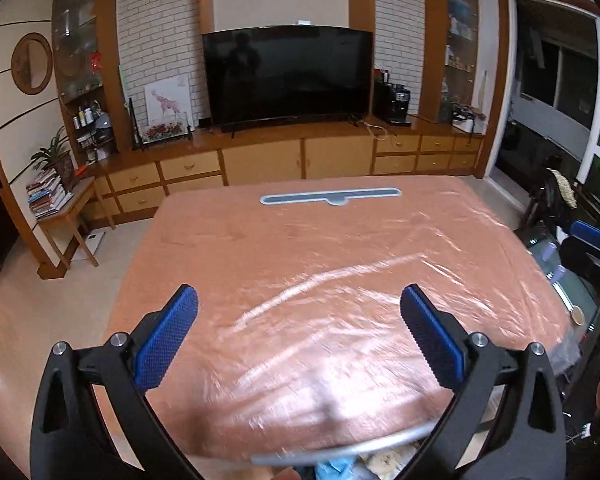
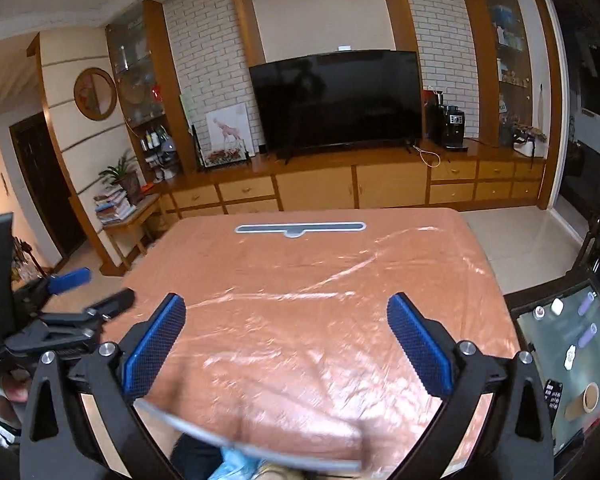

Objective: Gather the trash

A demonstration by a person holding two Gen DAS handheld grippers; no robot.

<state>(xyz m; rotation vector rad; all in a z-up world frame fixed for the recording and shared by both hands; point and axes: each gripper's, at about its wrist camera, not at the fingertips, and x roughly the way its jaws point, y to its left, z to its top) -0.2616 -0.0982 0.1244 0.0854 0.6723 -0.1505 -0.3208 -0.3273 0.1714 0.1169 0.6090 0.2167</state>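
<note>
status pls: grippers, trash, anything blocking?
Left hand-held gripper open, empty. Right hand-held gripper open, empty. Trash in grey-rimmed bin at near edge, blurred. Table bare, nothing blocking.

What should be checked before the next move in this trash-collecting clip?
1. Left gripper empty, jaws wide apart: ok.
2. Right gripper empty, jaws wide apart: ok.
3. Tabletop ahead bare under its plastic cover, apart from the grey bar at the far edge: ok.
4. Grey rim at the near edge with blue and pale scraps below it; whether it is a bin: cannot tell.
5. Both grippers apart from each other: ok.
</note>
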